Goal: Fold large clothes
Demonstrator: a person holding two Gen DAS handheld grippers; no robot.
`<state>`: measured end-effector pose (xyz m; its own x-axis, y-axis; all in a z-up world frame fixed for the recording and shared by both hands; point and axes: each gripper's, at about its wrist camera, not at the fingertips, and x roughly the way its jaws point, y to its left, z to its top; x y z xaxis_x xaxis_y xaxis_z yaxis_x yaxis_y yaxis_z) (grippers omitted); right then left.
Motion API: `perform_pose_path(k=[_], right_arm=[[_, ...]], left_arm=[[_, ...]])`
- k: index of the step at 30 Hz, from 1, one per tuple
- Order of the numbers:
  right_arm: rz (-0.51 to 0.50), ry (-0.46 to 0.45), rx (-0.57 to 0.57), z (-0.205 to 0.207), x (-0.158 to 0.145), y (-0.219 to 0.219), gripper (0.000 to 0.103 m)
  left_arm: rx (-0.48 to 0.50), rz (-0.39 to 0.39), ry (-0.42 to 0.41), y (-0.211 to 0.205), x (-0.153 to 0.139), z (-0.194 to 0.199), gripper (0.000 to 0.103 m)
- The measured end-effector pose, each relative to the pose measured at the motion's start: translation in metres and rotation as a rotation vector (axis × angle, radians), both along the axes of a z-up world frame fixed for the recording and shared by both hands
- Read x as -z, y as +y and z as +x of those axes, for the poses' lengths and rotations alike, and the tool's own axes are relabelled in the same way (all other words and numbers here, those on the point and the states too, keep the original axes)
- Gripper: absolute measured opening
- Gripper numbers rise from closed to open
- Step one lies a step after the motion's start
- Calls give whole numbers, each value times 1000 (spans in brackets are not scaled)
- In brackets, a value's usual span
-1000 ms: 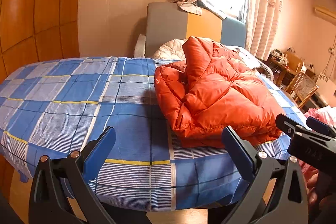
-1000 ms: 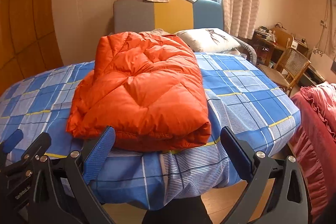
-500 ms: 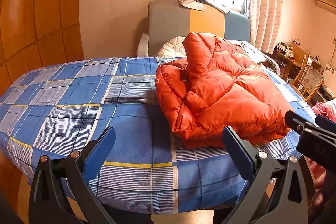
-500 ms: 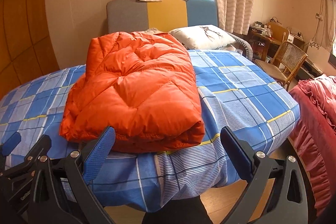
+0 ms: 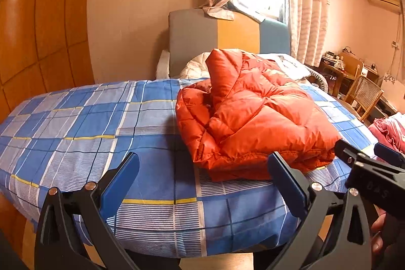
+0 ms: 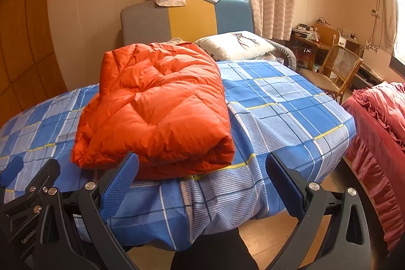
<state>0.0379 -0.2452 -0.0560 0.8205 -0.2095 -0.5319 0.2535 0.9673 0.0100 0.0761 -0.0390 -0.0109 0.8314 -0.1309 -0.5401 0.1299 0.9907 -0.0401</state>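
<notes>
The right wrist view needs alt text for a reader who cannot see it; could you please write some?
A folded orange puffer jacket lies on a blue plaid bed, just beyond the open, empty right gripper. A white pillow rests by the headboard, with a wicker chair at right.

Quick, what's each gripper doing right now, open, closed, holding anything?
Left gripper: open, holding nothing, short of the orange down jacket.
Right gripper: open, holding nothing, at the folded jacket's near edge on the bed.

Folded orange jacket (image 5: 255, 115) lies on plaid bed (image 5: 88, 133); left gripper (image 5: 202, 176) fingers (image 5: 121, 179) spread apart, empty.
</notes>
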Motion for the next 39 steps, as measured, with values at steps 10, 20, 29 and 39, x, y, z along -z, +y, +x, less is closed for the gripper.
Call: perform_pose_path(k=[10,20,29,39], right_arm=[[-26,-23,-7,-5,-7,6,100],[-29,-28,-26,-8,-8,11,100],[-30,-25,-35,-8,-8,16,100],[-28,-15,-36,-5,-4,19,100]], left_arm=[[-16,-21,7,7,1,-2,101],[-10,-19,2,9,1,-6,101],[-12,-23,4,11,0,-5,101],[-9,-23,7,11,1,-5,101]])
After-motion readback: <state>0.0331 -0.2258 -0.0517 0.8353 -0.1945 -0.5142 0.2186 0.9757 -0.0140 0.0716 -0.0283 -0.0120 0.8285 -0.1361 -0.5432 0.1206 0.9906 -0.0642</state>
